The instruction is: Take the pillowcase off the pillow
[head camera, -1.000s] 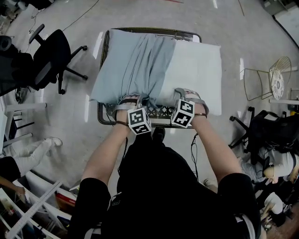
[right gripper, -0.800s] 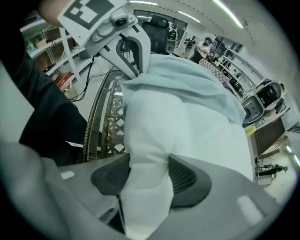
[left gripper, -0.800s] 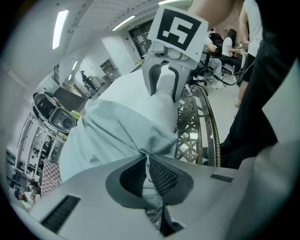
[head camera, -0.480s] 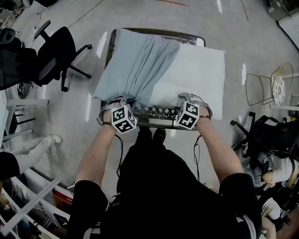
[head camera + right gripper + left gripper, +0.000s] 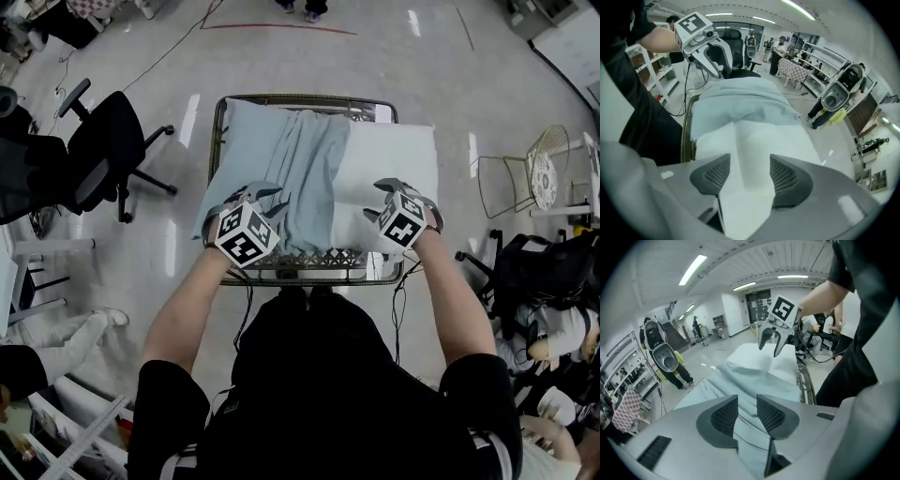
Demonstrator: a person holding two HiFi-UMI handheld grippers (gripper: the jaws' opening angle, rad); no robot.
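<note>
A white pillow (image 5: 389, 155) lies on a wire cart (image 5: 309, 272). A light blue pillowcase (image 5: 291, 159) covers its left half, bunched in folds. My left gripper (image 5: 255, 194) hovers over the case's near left part. Its jaws are opening, and blue cloth (image 5: 754, 380) shows below the gap, not pinched. My right gripper (image 5: 382, 187) rests on the bare pillow's near right part. In the right gripper view a raised fold of white pillow (image 5: 754, 140) fills the space between the pads of my right gripper (image 5: 746, 173), whose jaws are easing open.
A black office chair (image 5: 103, 141) stands left of the cart. A wire chair (image 5: 534, 173) and a dark bag (image 5: 544, 272) are on the right. A person (image 5: 677, 371) stands on the floor beyond the cart's far end. The cart's rim (image 5: 686, 131) runs along my body.
Both grippers have moved from the cart's near edge farther onto the pillow. The left one has let go of the bunched pillowcase edge.
</note>
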